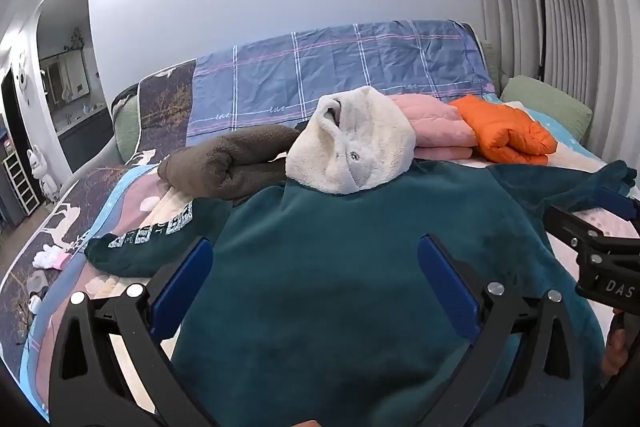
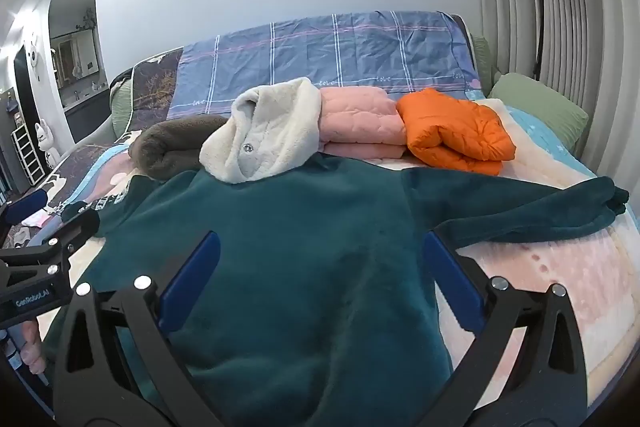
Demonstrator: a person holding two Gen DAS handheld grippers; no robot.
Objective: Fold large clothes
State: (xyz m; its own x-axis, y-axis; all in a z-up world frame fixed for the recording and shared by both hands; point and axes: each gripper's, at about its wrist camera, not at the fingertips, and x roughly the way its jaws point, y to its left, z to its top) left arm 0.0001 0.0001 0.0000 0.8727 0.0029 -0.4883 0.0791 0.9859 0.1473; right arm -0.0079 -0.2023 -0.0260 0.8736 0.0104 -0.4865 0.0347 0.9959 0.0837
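Across the bed (image 2: 560, 267), a teal fleece top (image 2: 304, 251) lies flat, sleeves outstretched. Left gripper (image 1: 316, 283) hovers above it with fingers spread, empty; right gripper (image 2: 320, 279) likewise, spread and holding nothing.

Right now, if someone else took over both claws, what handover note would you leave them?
Left claw: open, holding nothing, poised over the left half of the teal fleece garment.
Right claw: open, holding nothing, poised over the garment's right half.
The garment lies spread flat on the bed, cream hood at the far end, both sleeves stretched out sideways.
Behind it sit folded pieces: brown, pink, orange.
Done: garment laid out. Left: every fold on the teal piece; no sleeve is turned in yet.
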